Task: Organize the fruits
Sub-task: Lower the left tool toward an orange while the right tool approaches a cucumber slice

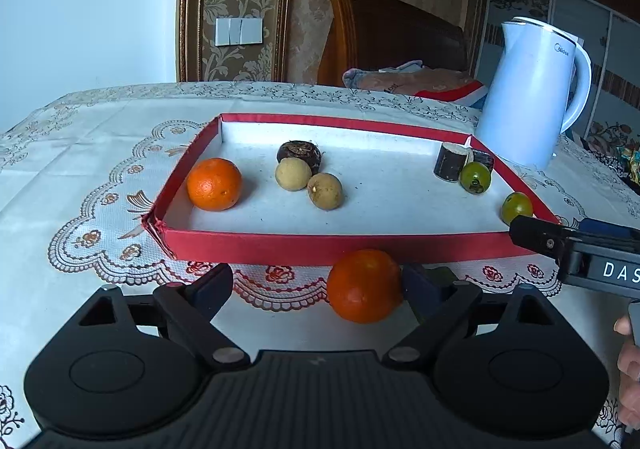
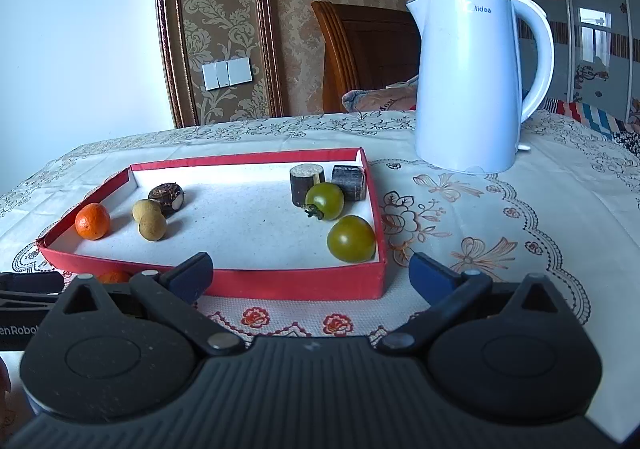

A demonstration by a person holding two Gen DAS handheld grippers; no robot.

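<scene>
A shallow red box point(image 1: 280, 245) point(image 2: 304, 281) with a white floor lies on the table. In it are an orange point(image 1: 214, 184) point(image 2: 93, 221), two tan longans point(image 1: 293, 174) point(image 2: 152, 227), a dark chestnut-like fruit point(image 1: 300, 153) point(image 2: 166, 194), two dark sugarcane pieces point(image 1: 451, 162) point(image 2: 306, 179) and two green tomatoes point(image 1: 475, 177) point(image 2: 351, 239). A second orange point(image 1: 364, 285) lies on the cloth before the box, between the open fingers of my left gripper point(image 1: 316, 285), against the right finger. My right gripper point(image 2: 312, 273) is open and empty at the box's near right corner.
A white electric kettle point(image 1: 532, 97) point(image 2: 472, 81) stands at the back right of the table. A lace tablecloth point(image 1: 100, 169) covers the table. A wooden chair back point(image 1: 380, 33) with folded cloth stands behind. The right gripper's body point(image 1: 580, 253) reaches in from the right.
</scene>
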